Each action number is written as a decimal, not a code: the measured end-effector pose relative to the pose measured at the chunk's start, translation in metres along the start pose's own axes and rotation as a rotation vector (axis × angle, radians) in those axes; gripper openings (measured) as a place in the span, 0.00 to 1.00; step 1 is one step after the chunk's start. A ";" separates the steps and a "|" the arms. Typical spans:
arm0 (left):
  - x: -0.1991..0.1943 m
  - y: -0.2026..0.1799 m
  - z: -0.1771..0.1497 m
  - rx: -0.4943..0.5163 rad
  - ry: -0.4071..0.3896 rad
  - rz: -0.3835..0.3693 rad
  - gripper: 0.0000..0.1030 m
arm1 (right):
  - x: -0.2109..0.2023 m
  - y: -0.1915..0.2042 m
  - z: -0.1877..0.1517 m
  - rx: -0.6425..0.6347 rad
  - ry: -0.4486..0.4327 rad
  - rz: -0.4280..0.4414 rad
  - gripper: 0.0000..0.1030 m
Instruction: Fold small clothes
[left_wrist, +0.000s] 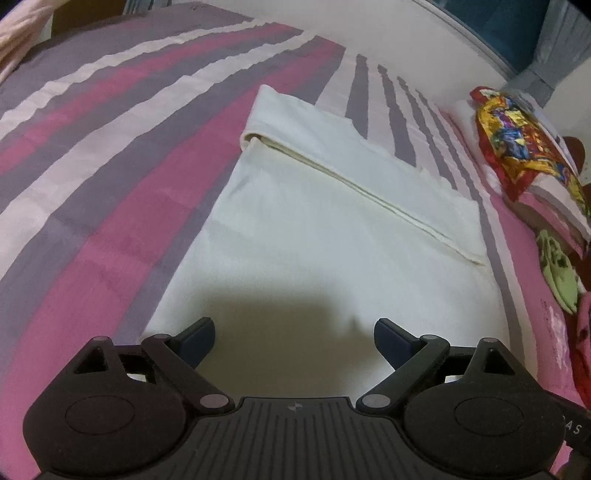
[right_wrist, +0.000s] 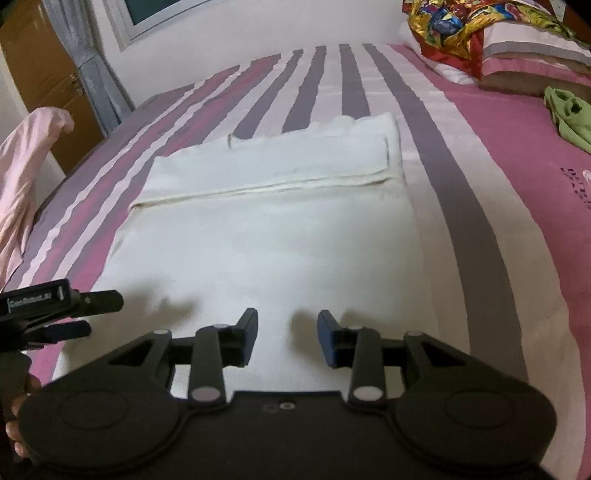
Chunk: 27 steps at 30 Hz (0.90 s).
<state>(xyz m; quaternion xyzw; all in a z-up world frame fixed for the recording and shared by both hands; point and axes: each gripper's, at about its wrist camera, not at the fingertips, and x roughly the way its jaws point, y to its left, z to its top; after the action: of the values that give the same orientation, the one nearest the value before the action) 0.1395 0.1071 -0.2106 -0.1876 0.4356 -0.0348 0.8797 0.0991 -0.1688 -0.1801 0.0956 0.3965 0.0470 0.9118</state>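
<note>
White cloth (left_wrist: 295, 236) flat — long axis running away, folded far end

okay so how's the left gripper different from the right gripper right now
The left gripper has its jaws spread wide; the right gripper has a narrower gap. The left gripper sits nearer the left edge of the white cloth, the right gripper nearer its middle. Both are empty, black with blue pads, hovering over the cloth's near end on the striped bedsheet.

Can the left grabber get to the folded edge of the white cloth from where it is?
Probably yes. The left gripper is open and empty above the white cloth, and only bare cloth lies between it and the folded edge. It would have to move forward.
</note>
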 end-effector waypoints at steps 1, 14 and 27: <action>-0.005 0.002 -0.005 -0.004 0.005 -0.004 0.90 | -0.005 0.001 -0.004 -0.002 -0.001 0.002 0.37; -0.053 0.040 -0.052 -0.014 0.021 0.033 0.90 | -0.063 -0.006 -0.069 0.010 0.035 -0.023 0.41; -0.068 0.083 -0.082 -0.024 0.015 0.114 0.90 | -0.078 -0.034 -0.113 0.074 0.099 -0.105 0.46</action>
<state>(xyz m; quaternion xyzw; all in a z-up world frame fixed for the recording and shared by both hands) 0.0252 0.1751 -0.2348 -0.1729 0.4526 0.0193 0.8746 -0.0363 -0.1990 -0.2063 0.1059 0.4471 -0.0111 0.8881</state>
